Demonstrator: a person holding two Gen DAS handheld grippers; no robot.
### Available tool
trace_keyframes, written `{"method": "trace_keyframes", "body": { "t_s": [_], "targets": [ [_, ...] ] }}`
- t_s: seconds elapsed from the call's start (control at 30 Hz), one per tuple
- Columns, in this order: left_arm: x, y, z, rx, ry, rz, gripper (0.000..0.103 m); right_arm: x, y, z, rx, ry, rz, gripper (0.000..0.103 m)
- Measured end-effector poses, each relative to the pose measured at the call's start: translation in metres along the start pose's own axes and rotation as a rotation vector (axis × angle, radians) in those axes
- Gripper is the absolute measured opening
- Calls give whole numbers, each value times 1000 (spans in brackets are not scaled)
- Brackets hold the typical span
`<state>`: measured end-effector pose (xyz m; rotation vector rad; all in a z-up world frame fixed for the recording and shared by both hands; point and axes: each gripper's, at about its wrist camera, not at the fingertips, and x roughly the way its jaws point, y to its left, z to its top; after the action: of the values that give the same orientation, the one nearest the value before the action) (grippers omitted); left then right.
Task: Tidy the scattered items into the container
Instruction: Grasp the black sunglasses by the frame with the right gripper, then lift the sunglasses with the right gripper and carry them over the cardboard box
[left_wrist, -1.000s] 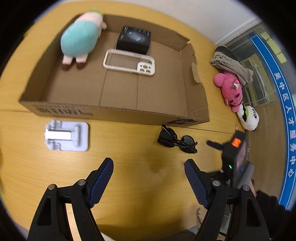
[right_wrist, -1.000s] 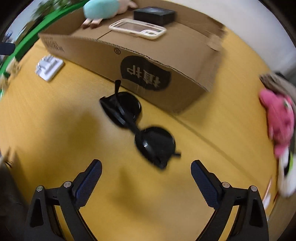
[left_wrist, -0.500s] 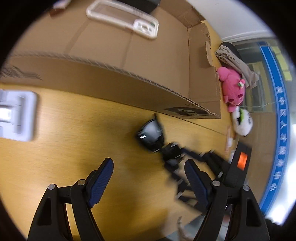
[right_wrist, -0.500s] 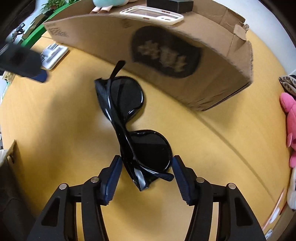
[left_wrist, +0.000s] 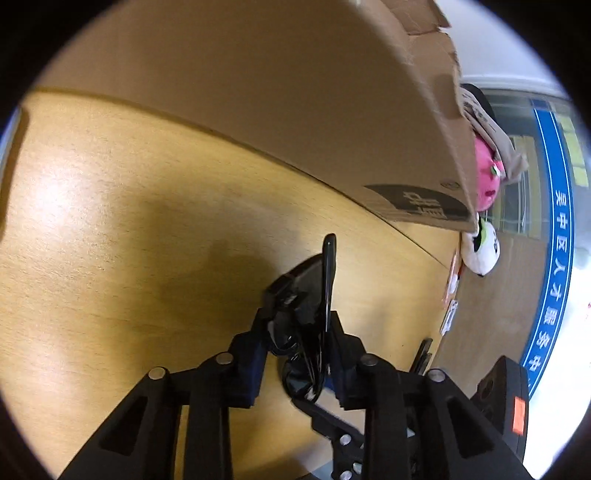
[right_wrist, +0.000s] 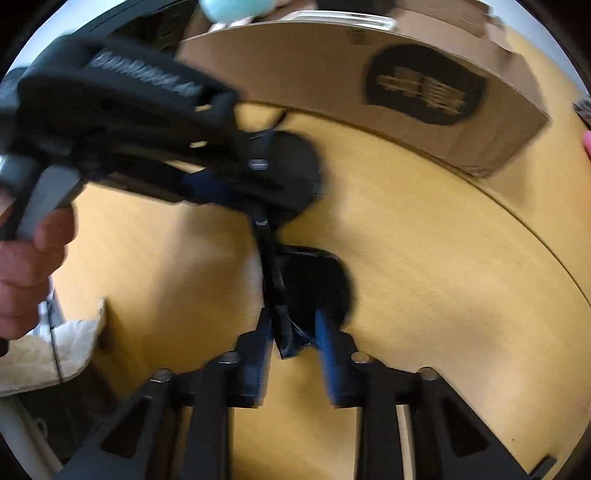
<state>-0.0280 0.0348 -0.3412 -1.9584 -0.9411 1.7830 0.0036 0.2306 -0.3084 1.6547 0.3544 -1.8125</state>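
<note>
Black sunglasses (left_wrist: 314, 291) lie on the wooden table (left_wrist: 129, 221) just in front of the cardboard box (left_wrist: 332, 110). My left gripper (left_wrist: 297, 354) is closing on one lens end, and its pads press the frame. In the right wrist view the sunglasses (right_wrist: 306, 284) run from centre toward the upper left. My right gripper (right_wrist: 291, 343) is closing on the near lens end, pads against it. The left gripper reaches in from the upper left, one blue pad (right_wrist: 207, 186) at the far lens.
The box wall (right_wrist: 406, 92) stands close behind the glasses, with a teal plush (right_wrist: 236, 9) and a white phone case (right_wrist: 343, 18) inside. A pink plush (left_wrist: 485, 181) and a panda plush (left_wrist: 484, 251) lie right of the box. A person's hand (right_wrist: 26, 258) holds the left gripper.
Both grippers came down onto the sunglasses and drew their jaws from wide apart to tight around them. The left gripper moved in from the side, close to the box wall.
</note>
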Motion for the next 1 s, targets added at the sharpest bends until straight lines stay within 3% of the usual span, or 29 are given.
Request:
{"method": "trace_keyframes", "body": {
  "t_s": [0.2, 0.37, 0.47, 0.53, 0.63, 0.93, 1.0],
  "targets": [
    [-23, -19, -13, 88, 6, 22, 26, -15, 8, 5, 23, -42, 45, 10],
    [-83, -47, -18, 151, -68, 17, 26, -59, 9, 16, 32, -146, 68, 10],
    [-122, -73, -14, 213, -119, 19, 26, -95, 14, 37, 43, -223, 72, 10],
    [-147, -89, -10, 250, -150, 17, 26, -115, 40, 79, 52, -278, 73, 10],
    [-185, -123, -1, 312, -199, 10, 26, -156, 59, 107, 49, -374, 58, 10],
    [-275, -236, 38, 548, -323, -16, 26, -271, 39, 183, 89, -601, 3, 10],
    [-290, -259, 45, 606, -350, -23, 26, -298, 35, 176, 96, -640, -8, 10]
  ]
}}
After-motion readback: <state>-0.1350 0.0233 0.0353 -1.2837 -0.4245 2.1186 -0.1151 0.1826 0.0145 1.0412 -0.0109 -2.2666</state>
